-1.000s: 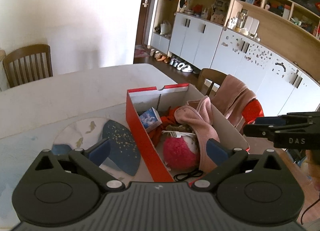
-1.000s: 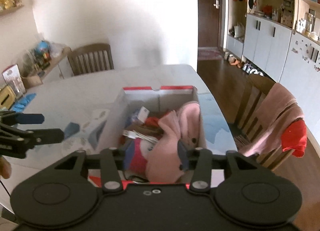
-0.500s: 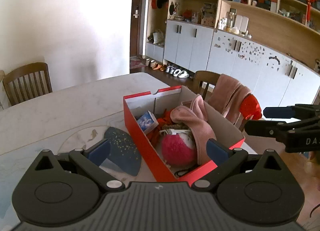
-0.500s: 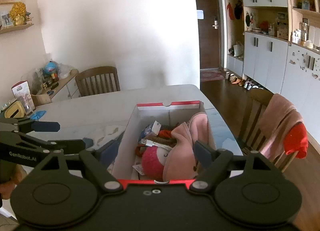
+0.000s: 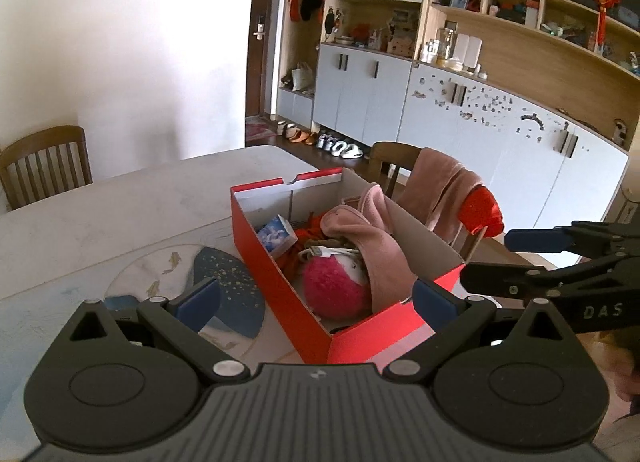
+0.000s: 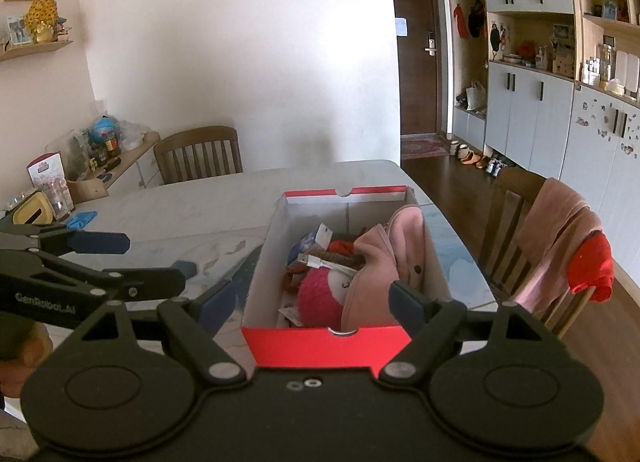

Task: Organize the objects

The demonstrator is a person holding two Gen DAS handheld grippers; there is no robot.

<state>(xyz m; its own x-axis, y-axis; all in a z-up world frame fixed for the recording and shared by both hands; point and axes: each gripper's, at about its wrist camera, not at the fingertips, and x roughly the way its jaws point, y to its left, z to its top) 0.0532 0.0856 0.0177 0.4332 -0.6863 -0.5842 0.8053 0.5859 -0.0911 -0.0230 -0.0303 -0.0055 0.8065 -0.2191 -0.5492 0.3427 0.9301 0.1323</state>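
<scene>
A red shoe box (image 5: 276, 262) (image 6: 326, 346) stands open on the white table (image 5: 120, 206). It holds a pink fluffy ball toy (image 5: 334, 282) (image 6: 320, 294), a pink cloth (image 5: 372, 242) (image 6: 384, 262), a small blue-and-white carton (image 5: 276, 232) (image 6: 314, 240), a white cable plug and red fabric. My left gripper (image 5: 316, 298) is open and empty, held back from the box's near left corner. My right gripper (image 6: 312, 302) is open and empty, held above the box's near end. Each gripper shows in the other's view, the right (image 5: 520, 258) and the left (image 6: 120, 262).
A round patterned mat with a dark blue leaf shape (image 5: 228, 282) lies left of the box. A chair draped with pink and red cloths (image 5: 452, 194) (image 6: 560, 246) stands at the table's right side. Another chair (image 6: 198, 154) stands at the far side. A cluttered sideboard (image 6: 80, 166) is far left.
Both grippers have pulled back and risen from the box. The right gripper has opened and let go of the pink cloth, which now lies in the box.
</scene>
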